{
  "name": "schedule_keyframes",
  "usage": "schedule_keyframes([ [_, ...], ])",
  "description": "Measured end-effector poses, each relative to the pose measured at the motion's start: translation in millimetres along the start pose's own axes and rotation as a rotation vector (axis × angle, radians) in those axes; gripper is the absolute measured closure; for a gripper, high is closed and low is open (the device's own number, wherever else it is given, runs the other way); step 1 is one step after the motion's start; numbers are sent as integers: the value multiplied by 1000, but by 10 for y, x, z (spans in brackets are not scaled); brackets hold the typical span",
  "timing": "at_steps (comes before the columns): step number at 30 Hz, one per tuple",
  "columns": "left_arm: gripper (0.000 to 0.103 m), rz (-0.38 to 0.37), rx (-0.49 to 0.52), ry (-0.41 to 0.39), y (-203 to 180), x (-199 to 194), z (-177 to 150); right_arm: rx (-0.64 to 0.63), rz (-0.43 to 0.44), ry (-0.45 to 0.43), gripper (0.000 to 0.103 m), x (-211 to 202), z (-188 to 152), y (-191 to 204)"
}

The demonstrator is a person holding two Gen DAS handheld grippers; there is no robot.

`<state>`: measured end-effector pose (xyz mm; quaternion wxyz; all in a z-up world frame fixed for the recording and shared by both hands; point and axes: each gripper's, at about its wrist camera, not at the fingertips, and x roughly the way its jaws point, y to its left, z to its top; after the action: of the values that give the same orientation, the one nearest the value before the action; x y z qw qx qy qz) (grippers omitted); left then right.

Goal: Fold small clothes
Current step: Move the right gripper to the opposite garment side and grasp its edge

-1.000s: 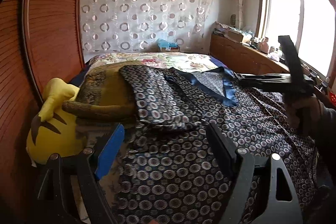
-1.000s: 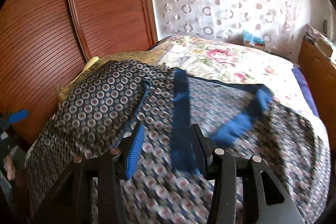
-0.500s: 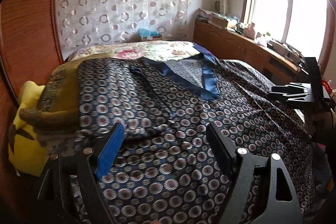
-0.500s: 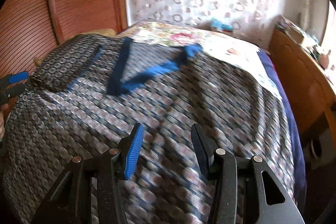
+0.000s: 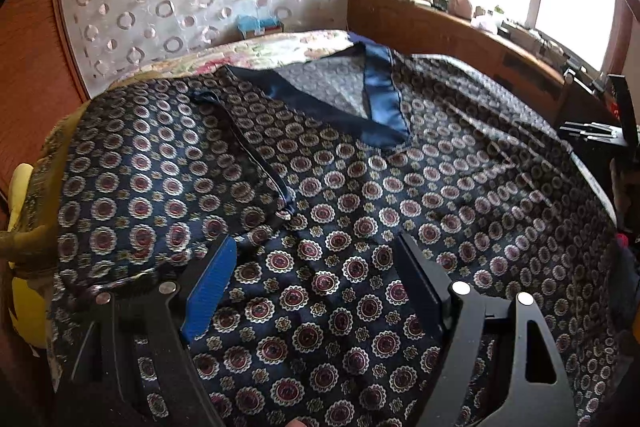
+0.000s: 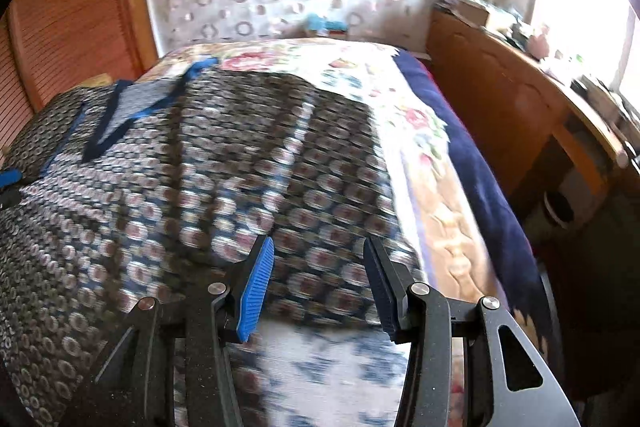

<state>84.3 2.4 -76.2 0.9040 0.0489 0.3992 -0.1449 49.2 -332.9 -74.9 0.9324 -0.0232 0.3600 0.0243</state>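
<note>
A dark navy garment [image 5: 360, 211] with round medallion print lies spread over the bed, its blue satin collar [image 5: 380, 95] forming a V at the far side. One sleeve [image 5: 168, 163] is folded in across the left half. My left gripper [image 5: 316, 267] hovers open above the near middle of the cloth with nothing between its fingers. My right gripper [image 6: 318, 267] is open over the garment's [image 6: 200, 167] near right corner, where the hem meets the bedspread; the picture there is blurred. The right gripper [image 5: 596, 131] also shows at the right edge of the left wrist view.
A floral bedspread [image 6: 360, 75] with a blue blanket edge [image 6: 480, 179] lies under the garment. A yellow plush toy [image 5: 24, 299] and a mustard cloth [image 5: 36, 239] sit at the left. A wooden sideboard [image 6: 500, 99] runs along the right, a wooden wardrobe [image 6: 60, 27] along the left.
My right gripper has swept right, from the blue collar to the garment's right corner. My left gripper has moved right and lower over the cloth, away from the plush toy.
</note>
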Motion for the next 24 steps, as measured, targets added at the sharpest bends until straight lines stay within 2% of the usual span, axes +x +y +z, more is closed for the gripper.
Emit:
schedule_keyframes([
  [6,22,0,2,59,-6,176,1,51,11,40,55,60,-21,-164],
  [10,22,0,3,81,-11,228,-1,58,26,54,60,37,-45,-209],
  [14,4,-13,53,107,-108,298,8,60,32,55,63,109,-17,-234],
  [16,1,-20,61,114,-123,315,20,69,46,57,64,103,-11,-266],
  [24,0,-20,63,117,-133,331,33,101,57,61,64,242,-49,-415],
])
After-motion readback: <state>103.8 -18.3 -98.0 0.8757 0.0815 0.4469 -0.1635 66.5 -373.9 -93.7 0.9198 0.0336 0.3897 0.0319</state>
